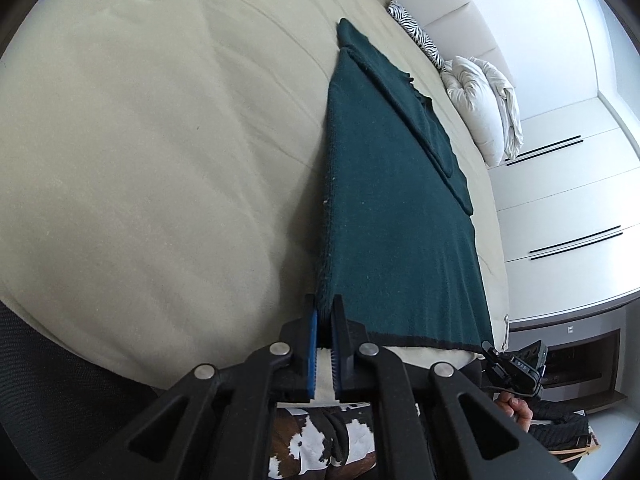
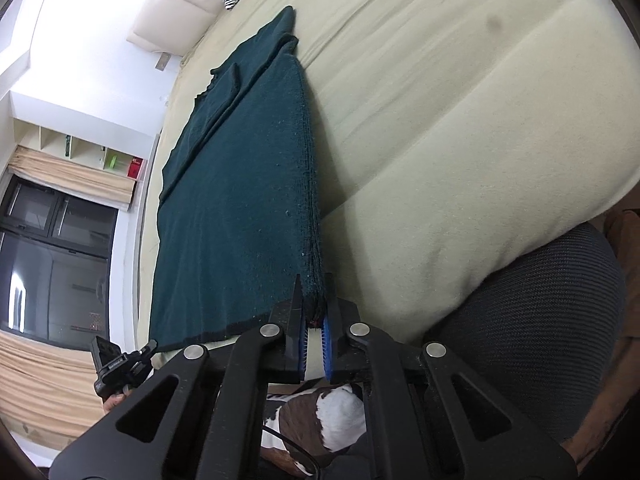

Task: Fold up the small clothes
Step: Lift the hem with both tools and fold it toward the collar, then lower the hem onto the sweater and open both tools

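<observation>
left tongs [image 1: 325,312] & right tongs [image 2: 313,296] both clamped tight on cloth edge, held level, pointing fwd.

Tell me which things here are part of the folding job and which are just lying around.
Part of the job:
- dark green garment
- left gripper, shut on one near corner
- right gripper, shut on the other near corner
- cream bed sheet under it

Just lying about:
- zebra-print pillow
- white duvet

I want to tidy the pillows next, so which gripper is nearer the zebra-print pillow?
Cannot tell: both are far. Left gripper and right gripper each clamp a near corner of the green garment, while the zebra-print pillow lies beyond its far end.
</observation>
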The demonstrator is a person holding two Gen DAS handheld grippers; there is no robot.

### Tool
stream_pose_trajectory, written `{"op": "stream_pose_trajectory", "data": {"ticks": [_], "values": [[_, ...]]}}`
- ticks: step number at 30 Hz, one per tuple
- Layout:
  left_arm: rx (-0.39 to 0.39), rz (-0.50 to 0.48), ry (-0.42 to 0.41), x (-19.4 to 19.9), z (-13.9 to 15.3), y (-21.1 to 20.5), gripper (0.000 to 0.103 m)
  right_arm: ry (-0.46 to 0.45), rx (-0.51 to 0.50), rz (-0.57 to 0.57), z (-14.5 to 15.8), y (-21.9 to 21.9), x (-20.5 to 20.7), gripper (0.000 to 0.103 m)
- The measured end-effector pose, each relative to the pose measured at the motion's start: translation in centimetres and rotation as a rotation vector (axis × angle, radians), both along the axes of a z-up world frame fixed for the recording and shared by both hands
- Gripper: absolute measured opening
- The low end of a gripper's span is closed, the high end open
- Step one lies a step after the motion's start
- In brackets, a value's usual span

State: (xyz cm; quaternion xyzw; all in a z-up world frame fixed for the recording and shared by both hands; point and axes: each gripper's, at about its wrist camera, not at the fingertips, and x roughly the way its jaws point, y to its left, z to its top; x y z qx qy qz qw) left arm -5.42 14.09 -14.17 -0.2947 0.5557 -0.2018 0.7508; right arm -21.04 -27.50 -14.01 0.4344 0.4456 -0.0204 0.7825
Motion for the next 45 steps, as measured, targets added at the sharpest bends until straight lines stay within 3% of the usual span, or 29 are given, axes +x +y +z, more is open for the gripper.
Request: {"op": "stream_pose_trajectory", "data": {"ticks": [9,18,25,32,38,45], "values": [[-0.101,-0.013,-0.076,1.8,2.3,-0.5,0.007,-0.07,0.073,-0.011,0.9,-0.6,1.4,0.004],[-0.228,0.045,-0.156,7.9,5.5,-1.0,0.007,-0.229,0.156,-0.029,4.8,-2.7,7.1,0.004],[-0.23,0.066,-0.23,14.5,7.9,-3.2,0.007,-0.284,0.12,-0.024,7.7,-4.1,15.6,0.004],[-0.213,0.099,-0.246,23.2,8.5,-5.2,0.007,-0.307,0.074,-0.044,9.5,-6.1,25.4,0.005],[-0.211,0.175,-0.203,31.3,6.5,-6.1,0.007,-0.286,0.052,-0.104,8.7,-8.8,32.7,0.005],[-0.125,0.191,-0.162,37.9,3.3,-7.3,0.007,-0.219,-0.007,-0.156,6.0,-11.4,39.4,0.005]]}}
